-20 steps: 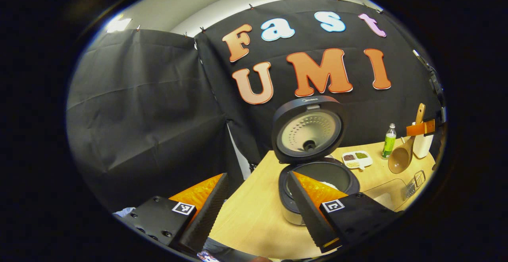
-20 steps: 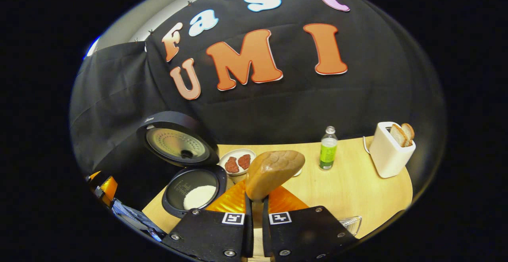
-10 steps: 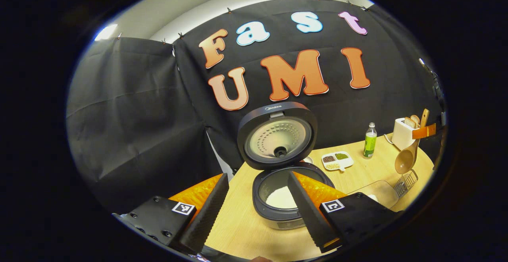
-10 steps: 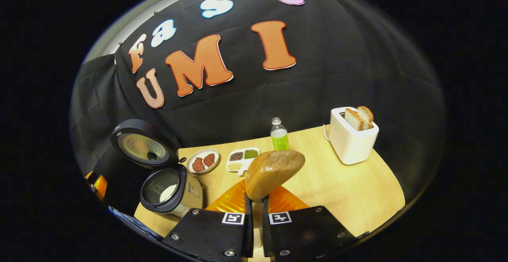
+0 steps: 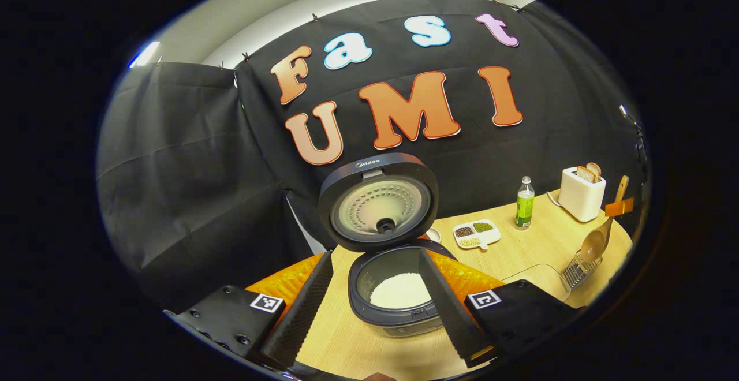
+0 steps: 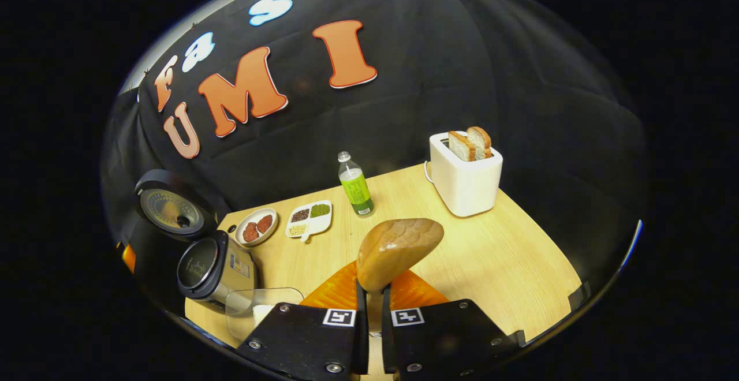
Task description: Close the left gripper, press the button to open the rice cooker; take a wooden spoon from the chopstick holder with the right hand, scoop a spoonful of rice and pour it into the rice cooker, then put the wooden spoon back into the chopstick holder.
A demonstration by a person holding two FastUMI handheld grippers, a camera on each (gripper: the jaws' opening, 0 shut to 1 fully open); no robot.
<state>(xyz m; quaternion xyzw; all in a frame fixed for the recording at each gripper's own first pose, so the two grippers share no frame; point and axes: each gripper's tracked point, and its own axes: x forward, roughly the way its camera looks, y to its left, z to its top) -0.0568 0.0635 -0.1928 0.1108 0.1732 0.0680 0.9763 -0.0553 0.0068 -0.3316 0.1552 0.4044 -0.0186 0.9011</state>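
The rice cooker stands open on the wooden table, its lid upright and white rice in the pot. My left gripper hovers in front of it, open, with the pot showing between its fingers. My right gripper is shut on the handle of the wooden spoon, whose bowl rises just ahead of the fingers. In the left gripper view the wooden spoon hangs bowl down, right above the wire chopstick holder at the table's right edge. The rice cooker lies far left.
A clear container sits beside the cooker. Farther back stand a plate of red pieces, a divided dish, a green bottle and a white toaster holding bread. The table's right edge curves close by.
The right gripper has carried the spoon away from the cooker, rightward and down to the wire holder. The left gripper stays open and now faces the cooker more squarely.
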